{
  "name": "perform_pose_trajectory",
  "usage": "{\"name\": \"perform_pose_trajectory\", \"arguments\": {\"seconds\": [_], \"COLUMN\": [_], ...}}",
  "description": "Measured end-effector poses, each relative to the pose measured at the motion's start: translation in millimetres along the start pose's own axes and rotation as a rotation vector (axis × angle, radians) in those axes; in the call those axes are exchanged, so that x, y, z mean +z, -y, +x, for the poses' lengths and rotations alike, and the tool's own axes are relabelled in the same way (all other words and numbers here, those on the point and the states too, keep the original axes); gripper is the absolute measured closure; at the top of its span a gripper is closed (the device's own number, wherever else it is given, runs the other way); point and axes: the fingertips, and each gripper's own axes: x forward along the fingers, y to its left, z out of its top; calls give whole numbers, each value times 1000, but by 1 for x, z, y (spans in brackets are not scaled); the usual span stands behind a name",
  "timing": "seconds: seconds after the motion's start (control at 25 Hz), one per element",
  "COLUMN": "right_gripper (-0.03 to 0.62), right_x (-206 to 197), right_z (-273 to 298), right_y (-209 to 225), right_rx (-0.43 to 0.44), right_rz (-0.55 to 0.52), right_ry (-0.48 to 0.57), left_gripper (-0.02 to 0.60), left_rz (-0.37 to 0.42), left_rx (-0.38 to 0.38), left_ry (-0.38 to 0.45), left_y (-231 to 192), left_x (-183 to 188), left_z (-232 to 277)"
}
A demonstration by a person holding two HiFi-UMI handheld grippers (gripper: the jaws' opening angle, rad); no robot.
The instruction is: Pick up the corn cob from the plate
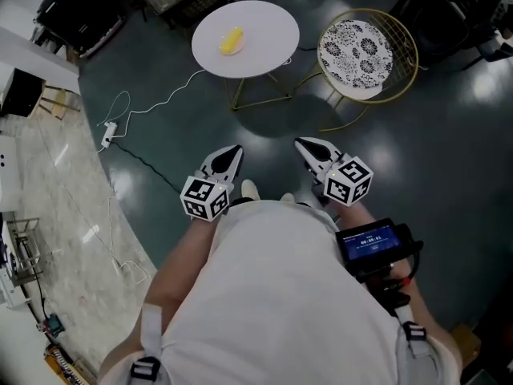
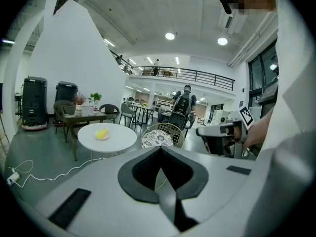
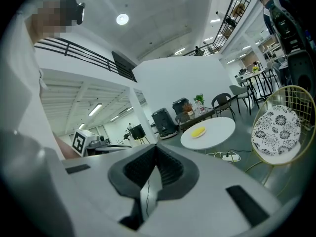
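Observation:
A yellow corn cob lies on a small plate on the round white table, far ahead of me across the dark floor. It also shows as a yellow spot, the corn cob in the left gripper view and the corn cob in the right gripper view. My left gripper and right gripper are held side by side close to my body, well short of the table. Both point toward it with jaws shut and nothing between them. The left gripper and right gripper show their pads pressed together.
A gold wire chair with a patterned cushion stands right of the table. A white cable and power strip trail over the floor at the left. Dark tables, chairs and black machines stand behind. A person stands far back.

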Motion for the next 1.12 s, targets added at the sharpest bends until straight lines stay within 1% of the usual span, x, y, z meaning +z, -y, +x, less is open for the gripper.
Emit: {"name": "perform_pose_trajectory", "arguments": {"seconds": [0.68, 1.12], "right_gripper": [586, 586], "right_x": [-8, -14], "right_z": [0, 2], "right_y": [3, -2], "right_rx": [-2, 13], "right_rz": [6, 13], "right_ry": [-2, -15], "left_gripper": [575, 575], "left_rz": [-9, -22], "left_rx": [11, 46], "left_ry": [-10, -20], "left_y": [3, 4], "left_x": [-9, -15], "left_z": [0, -16]}}
